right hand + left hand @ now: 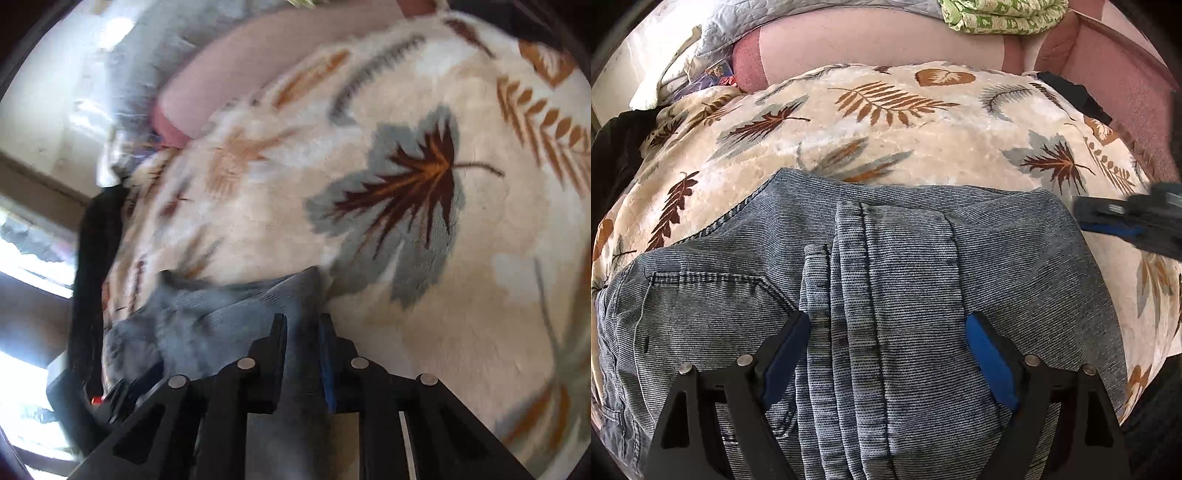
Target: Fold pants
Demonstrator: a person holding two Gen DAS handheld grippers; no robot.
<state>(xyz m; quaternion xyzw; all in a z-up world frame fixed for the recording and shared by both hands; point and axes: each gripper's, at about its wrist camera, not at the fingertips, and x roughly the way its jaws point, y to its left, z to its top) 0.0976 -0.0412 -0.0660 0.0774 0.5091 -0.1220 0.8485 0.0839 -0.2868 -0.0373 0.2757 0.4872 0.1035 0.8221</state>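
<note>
Blue-grey denim pants (pixel 886 280) lie folded on a cream leaf-print blanket (pixel 923 147), legs laid over the seat. My left gripper (pixel 886 325) is open, its jaws wide apart on either side of the folded leg bundle, just above the cloth. My right gripper (pixel 303 321) has its jaws nearly together with a fold of the pants (pixel 229 306) between them at the pants' right edge. It also shows in the left wrist view (pixel 1130 218), blurred, beside the pants. The right wrist view is motion-blurred.
The blanket (pixel 461 314) covers a pink mattress (pixel 886 40). A green patterned cloth (pixel 1001 14) and grey quilt (pixel 738 26) lie at the back. A black garment (pixel 1075 96) lies at the far right, and dark cloth (pixel 92 258) at the bed's left edge.
</note>
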